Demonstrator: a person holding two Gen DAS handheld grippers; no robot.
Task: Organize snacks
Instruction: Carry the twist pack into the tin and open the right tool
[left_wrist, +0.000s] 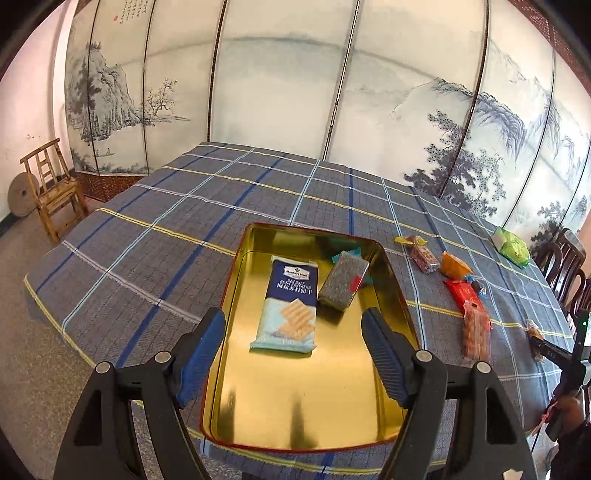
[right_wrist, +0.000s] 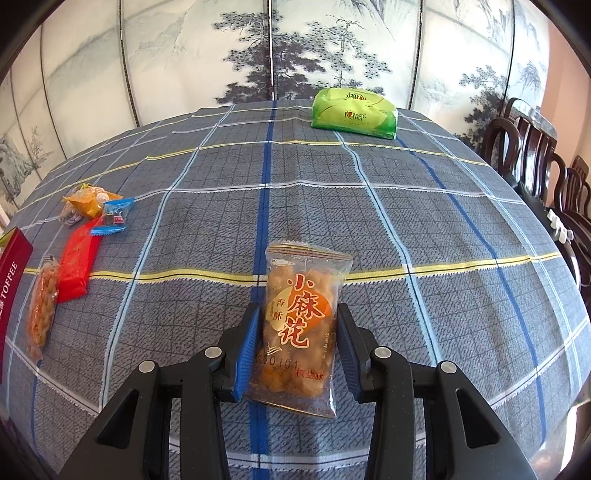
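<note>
Left gripper (left_wrist: 293, 352) hangs over the near half of the gold tin (left_wrist: 306, 417), its blue-padded jaws spread wide and holding nothing; the tin sits on the plaid tablecloth (left_wrist: 147, 236) at the near edge of the table; inside it lie a blue cracker packet (left_wrist: 290, 304) toward the left and a grey sesame bar (left_wrist: 343, 279) just right of it, leaning on the far right wall; whether the two touch cannot be told. Right gripper (right_wrist: 297, 350) has a clear twisted-dough snack packet (right_wrist: 301, 325) between its jaws; the left pad (right_wrist: 249, 354) meets the wrapper, the right pad shows a narrow gap, so a firm pinch cannot be confirmed; the packet stands tilted, its far end raised over the cloth. On the cloth at far left of the right view: an orange packet (right_wrist: 86, 203), a blue-ended candy (right_wrist: 113, 218) touching a red packet (right_wrist: 77, 258), and a clear packet of orange pieces (right_wrist: 40, 306) just beside the red one; a maroon toffee box (right_wrist: 11, 288) lies at the left frame edge; a green tissue pack (right_wrist: 354, 112) sits at the far edge, well apart from the snacks.
</note>
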